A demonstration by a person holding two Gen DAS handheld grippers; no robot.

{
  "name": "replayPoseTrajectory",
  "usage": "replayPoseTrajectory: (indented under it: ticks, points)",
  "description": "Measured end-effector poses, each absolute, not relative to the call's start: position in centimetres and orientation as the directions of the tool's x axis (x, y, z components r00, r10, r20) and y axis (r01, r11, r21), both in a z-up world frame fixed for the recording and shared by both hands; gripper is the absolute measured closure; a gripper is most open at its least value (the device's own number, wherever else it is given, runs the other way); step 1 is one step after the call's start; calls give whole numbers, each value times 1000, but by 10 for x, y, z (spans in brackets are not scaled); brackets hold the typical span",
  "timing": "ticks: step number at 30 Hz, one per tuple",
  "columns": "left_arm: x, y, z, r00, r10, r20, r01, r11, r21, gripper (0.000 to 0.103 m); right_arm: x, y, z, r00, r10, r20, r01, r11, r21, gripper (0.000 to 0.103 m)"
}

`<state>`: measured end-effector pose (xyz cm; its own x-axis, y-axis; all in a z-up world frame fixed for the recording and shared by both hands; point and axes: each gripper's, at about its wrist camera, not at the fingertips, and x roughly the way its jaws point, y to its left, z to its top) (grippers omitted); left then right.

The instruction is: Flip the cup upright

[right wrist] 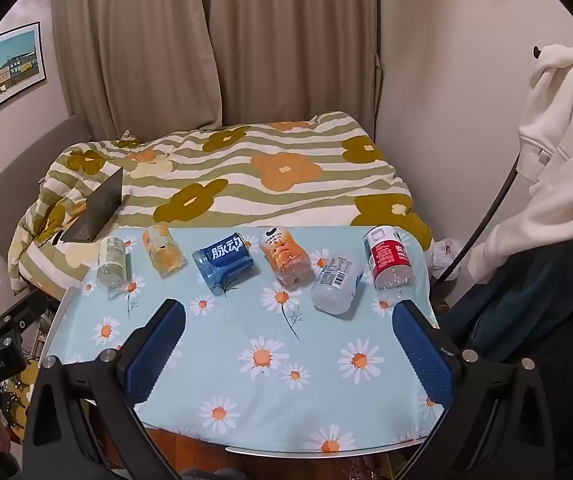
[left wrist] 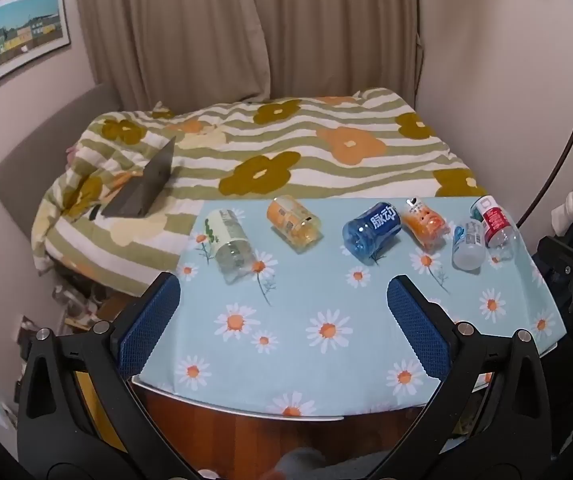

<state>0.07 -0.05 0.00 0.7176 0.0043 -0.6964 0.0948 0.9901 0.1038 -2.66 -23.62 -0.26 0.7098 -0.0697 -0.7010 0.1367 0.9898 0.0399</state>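
Several cut-bottle cups lie on their sides in a row across the far half of the daisy tablecloth [left wrist: 318, 304] [right wrist: 310, 344]. From left: a green-label cup [left wrist: 231, 243] [right wrist: 112, 261], an orange cup [left wrist: 295, 220] [right wrist: 163, 252], a blue cup [left wrist: 371, 229] [right wrist: 224, 262], an orange textured cup [left wrist: 424, 222] [right wrist: 285, 258], a clear white-label cup [left wrist: 468, 248] [right wrist: 336, 282] and a red-label cup [left wrist: 494, 220] [right wrist: 388, 262]. My left gripper [left wrist: 282, 292] is open and empty above the table's near half. My right gripper [right wrist: 288, 318] is open and empty, short of the cups.
A bed with a striped flower quilt [left wrist: 286, 148] [right wrist: 246, 168] lies behind the table, with a dark laptop [left wrist: 146, 184] [right wrist: 96, 208] on it. A white garment [right wrist: 558, 152] hangs at the right. The table's near edge [left wrist: 246, 410] shows above wooden floor.
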Motion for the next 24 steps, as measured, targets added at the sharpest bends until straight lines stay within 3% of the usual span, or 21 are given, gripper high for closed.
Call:
replayPoseTrajectory:
  ticks: [24]
  points:
    - [4, 3, 3, 726, -8, -687, 74, 995, 66, 0, -26, -232, 0, 712, -74, -698, 136, 990, 34, 0]
